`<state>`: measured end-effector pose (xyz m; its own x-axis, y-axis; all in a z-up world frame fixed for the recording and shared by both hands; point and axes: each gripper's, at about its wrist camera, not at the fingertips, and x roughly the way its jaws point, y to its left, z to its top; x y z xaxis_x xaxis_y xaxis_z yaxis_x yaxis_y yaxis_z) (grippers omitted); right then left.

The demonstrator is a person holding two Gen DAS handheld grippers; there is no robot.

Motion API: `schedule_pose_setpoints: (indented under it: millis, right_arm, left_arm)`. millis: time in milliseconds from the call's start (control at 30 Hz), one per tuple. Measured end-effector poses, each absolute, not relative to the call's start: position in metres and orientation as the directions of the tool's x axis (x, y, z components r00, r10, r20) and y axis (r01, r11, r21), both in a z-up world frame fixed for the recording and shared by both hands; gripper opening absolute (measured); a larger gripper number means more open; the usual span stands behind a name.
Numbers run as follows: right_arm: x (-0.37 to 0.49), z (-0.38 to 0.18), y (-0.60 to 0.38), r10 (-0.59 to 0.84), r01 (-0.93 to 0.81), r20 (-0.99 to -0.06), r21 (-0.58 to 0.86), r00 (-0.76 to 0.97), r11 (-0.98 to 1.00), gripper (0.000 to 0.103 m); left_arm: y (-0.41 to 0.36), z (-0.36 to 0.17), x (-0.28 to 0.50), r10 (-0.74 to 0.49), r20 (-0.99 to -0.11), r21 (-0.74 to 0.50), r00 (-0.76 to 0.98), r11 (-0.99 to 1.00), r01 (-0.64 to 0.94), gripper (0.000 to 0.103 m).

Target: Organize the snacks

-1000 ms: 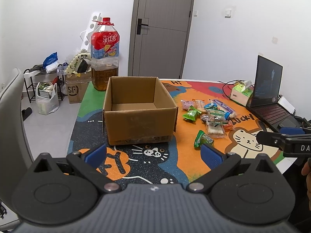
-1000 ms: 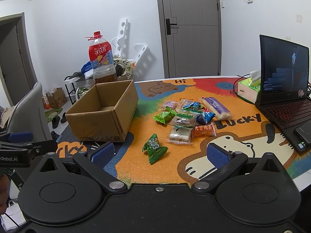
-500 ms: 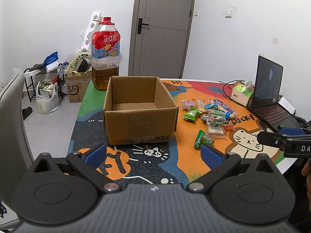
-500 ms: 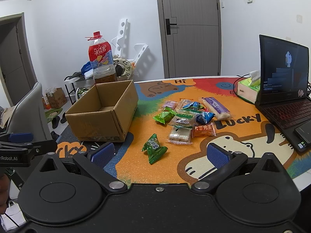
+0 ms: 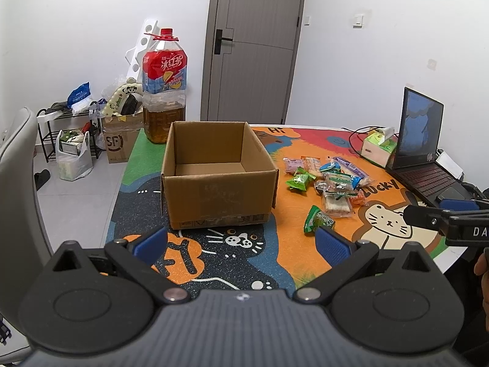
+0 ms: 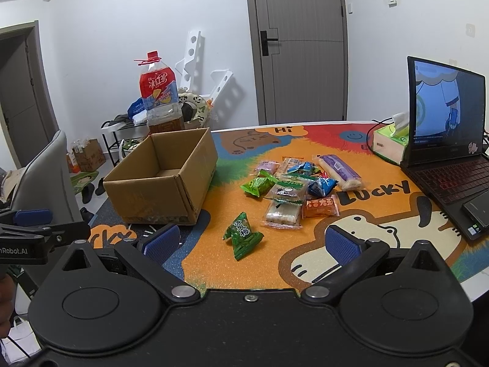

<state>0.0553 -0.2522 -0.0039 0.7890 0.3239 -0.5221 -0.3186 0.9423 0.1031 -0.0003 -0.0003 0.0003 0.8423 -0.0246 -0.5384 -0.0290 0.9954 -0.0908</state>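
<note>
Nothing moved; square cardboard box [image 5: 217, 173] empty, crinkly foil snack packets [image 6: 293, 189] beside.

A laptop [image 6: 446, 140], tissue box [image 6: 389, 143] and big tea bottle [image 5: 164, 85] stand around.

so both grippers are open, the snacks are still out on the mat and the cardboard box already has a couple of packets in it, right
Not quite: the cardboard box is empty, as the left wrist view shows. The rest holds: the left gripper and right gripper are open, and the snacks lie on the mat.
</note>
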Motion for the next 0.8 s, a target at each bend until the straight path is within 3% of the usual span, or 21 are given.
schedule_pose_setpoints:
  millis: [800]
  right_arm:
    - [0.0576, -0.0065, -0.2555, 0.328, -0.319, -0.524, 0.111, 0.786, 0.941, 0.103]
  left_arm:
    - [-0.0030, 0.0000, 0.0020, -0.033, -0.548, -0.094, 0.836, 0.995, -0.022, 0.102]
